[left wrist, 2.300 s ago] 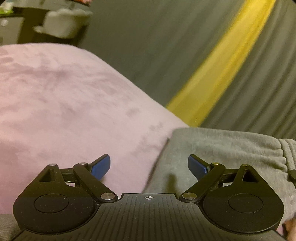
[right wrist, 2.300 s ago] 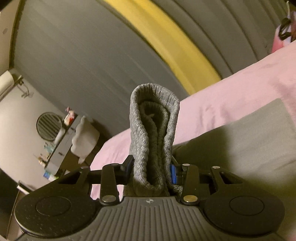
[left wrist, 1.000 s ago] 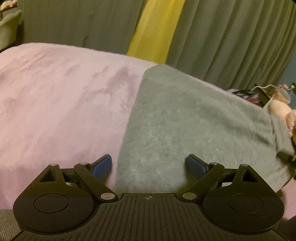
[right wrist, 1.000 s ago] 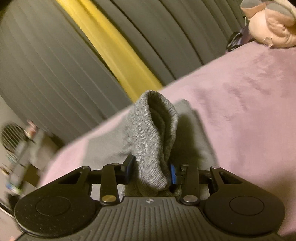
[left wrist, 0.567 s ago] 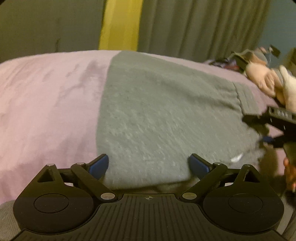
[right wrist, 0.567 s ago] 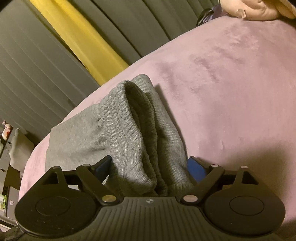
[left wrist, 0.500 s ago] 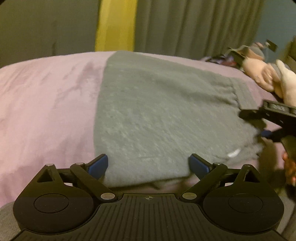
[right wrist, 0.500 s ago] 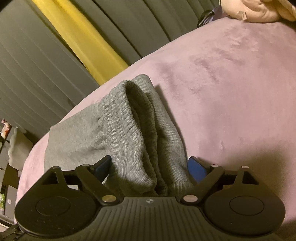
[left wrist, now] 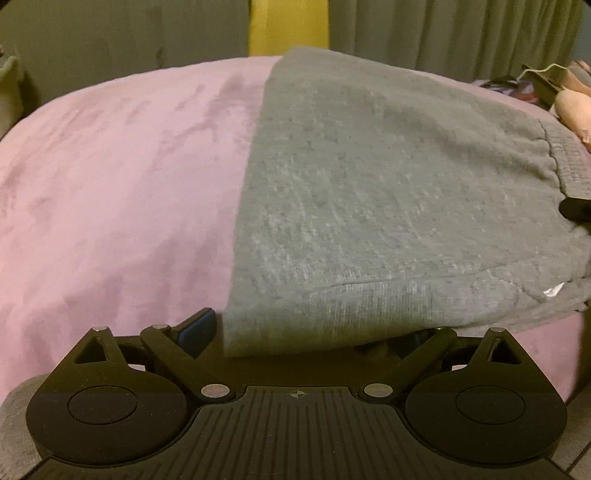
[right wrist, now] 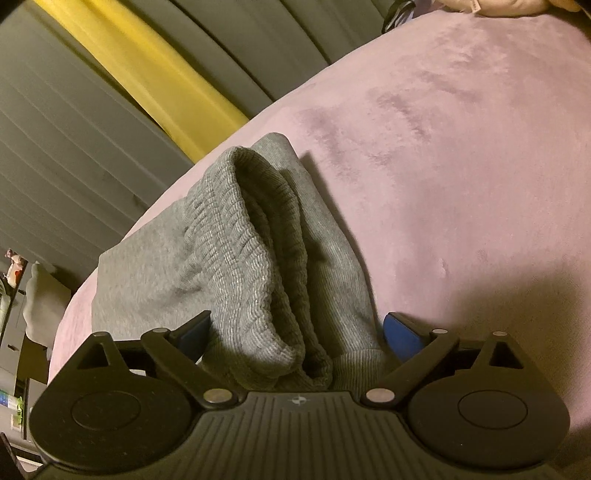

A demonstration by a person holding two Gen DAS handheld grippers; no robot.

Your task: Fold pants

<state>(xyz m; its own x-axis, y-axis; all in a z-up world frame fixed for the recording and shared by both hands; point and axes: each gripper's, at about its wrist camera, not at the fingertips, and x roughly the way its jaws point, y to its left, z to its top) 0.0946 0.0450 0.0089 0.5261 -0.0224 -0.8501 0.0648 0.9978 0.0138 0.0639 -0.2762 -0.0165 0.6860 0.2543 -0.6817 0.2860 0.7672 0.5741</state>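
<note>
The grey pants (left wrist: pixel 369 184) lie folded flat on the pink blanket (left wrist: pixel 110 184). My left gripper (left wrist: pixel 306 328) stands open at their near edge. The left pad (left wrist: pixel 201 325) is clear of the cloth, while the hem drapes over the right finger and hides it. In the right wrist view the ribbed waistband (right wrist: pixel 251 240) lies bunched in a fold on the bed. My right gripper (right wrist: pixel 295 325) has its jaws opening around that bundle. Both blue pads stand beside the cloth without pinching it.
Grey curtains with a yellow strip (left wrist: pixel 288 26) hang behind the bed. A pink plush toy (left wrist: pixel 572 107) and some clutter lie at the bed's far right. A dresser (right wrist: pixel 22 314) stands beyond the bed's left side in the right wrist view.
The right jaws spread off the waistband bundle, which settled onto the bed. The left gripper swung over the folded pants, and their near edge now covers its right finger.
</note>
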